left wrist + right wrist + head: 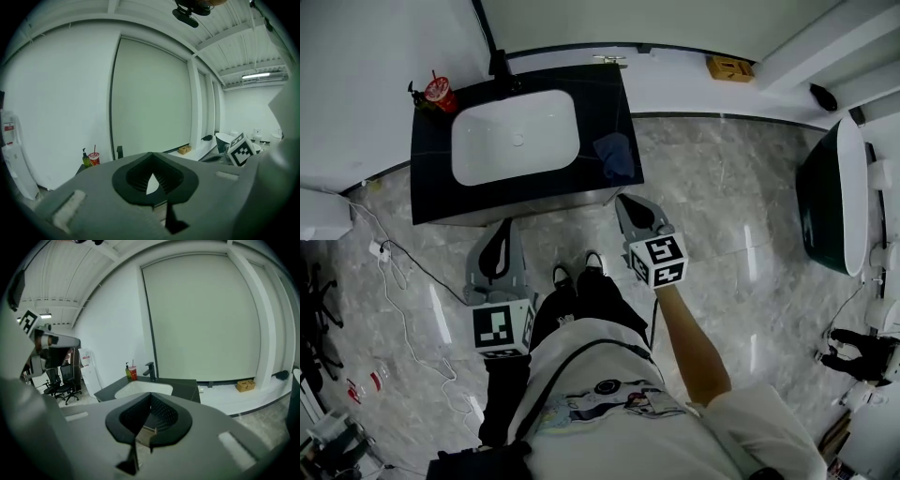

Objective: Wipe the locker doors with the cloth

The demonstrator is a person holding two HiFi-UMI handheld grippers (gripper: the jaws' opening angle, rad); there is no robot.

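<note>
The soft dark blue cloth (614, 156) lies crumpled on the shiny black counter (431, 178), just right of the white sink bowl (514, 136) and close to the front edge, so it is easy to reach. Nothing holds it yet. The right gripper (625, 201) points toward it from near by, likely to pick it up first, but its jaws are pressed together with nothing in them. The left gripper (505, 225) hangs further left, jaws pressed together too, also empty. I think no wiping has begun.
</note>
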